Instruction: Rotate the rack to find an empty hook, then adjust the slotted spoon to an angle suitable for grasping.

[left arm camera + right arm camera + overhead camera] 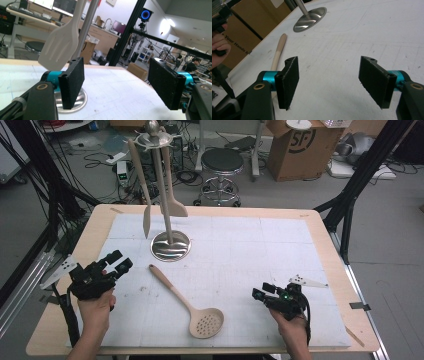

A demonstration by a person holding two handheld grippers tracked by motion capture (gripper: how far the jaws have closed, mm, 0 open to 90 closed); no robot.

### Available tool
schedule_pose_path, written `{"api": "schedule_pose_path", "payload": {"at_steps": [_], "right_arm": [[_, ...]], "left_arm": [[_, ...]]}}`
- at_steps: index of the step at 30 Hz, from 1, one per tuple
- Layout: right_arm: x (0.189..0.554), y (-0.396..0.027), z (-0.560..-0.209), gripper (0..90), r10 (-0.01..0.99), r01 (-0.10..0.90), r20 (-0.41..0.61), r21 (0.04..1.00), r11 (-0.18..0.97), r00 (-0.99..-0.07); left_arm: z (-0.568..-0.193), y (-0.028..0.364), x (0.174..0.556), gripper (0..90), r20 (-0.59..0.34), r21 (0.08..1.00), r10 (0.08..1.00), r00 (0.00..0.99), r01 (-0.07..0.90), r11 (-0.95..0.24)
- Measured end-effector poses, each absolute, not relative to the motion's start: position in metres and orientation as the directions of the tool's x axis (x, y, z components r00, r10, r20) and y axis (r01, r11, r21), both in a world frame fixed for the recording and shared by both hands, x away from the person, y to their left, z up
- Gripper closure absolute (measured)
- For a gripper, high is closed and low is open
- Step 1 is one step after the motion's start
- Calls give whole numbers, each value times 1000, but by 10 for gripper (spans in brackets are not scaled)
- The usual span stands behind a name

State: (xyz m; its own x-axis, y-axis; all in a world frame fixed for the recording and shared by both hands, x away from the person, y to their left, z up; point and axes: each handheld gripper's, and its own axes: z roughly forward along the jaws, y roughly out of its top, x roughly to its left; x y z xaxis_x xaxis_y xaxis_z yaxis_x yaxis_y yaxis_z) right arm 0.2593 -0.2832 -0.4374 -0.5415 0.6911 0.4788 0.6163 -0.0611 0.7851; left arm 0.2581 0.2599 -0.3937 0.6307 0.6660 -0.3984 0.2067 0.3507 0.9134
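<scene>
Both grippers stand spread with nothing between their jaws. Left gripper (116, 261) sits near the table's left edge, aimed toward the metal stand (170, 245); its own view looks past the pads at the stand's round base (79, 100) and a hanging slotted spatula (60, 47). Right gripper (264, 291) rests low at the right side of the white mat (260, 250). Between them lies the wooden slotted spoon (190, 305), handle pointing toward the stand, bowl nearest the person, apart from both grippers.

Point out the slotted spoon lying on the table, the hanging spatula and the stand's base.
slotted spoon (206, 322), high view, on its perforated bowl.
hanging spatula (58, 48), left gripper view, on its slotted blade.
stand's base (310, 17), right gripper view, on the shiny metal disc.
</scene>
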Motion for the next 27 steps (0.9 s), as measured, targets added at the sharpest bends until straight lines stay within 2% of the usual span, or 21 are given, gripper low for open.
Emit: {"api": "schedule_pose_path", "payload": {"at_steps": [12,16,21,27], "right_arm": [[260,-281,-436,325,689,614,478,787,-61,-545],[261,-275,-429,323,666,615,500,785,-78,-553],[265,-259,-404,323,625,582,488,810,-66,-609],[279,-238,-395,323,608,591,495,805,-51,-621]], "left_arm": [[-416,267,247,303,-452,890,667,592,252,379],[-425,275,243,302,-504,863,645,574,307,401],[-428,285,237,299,-508,860,657,557,279,427],[-431,283,234,297,-487,872,668,562,270,409]]}}
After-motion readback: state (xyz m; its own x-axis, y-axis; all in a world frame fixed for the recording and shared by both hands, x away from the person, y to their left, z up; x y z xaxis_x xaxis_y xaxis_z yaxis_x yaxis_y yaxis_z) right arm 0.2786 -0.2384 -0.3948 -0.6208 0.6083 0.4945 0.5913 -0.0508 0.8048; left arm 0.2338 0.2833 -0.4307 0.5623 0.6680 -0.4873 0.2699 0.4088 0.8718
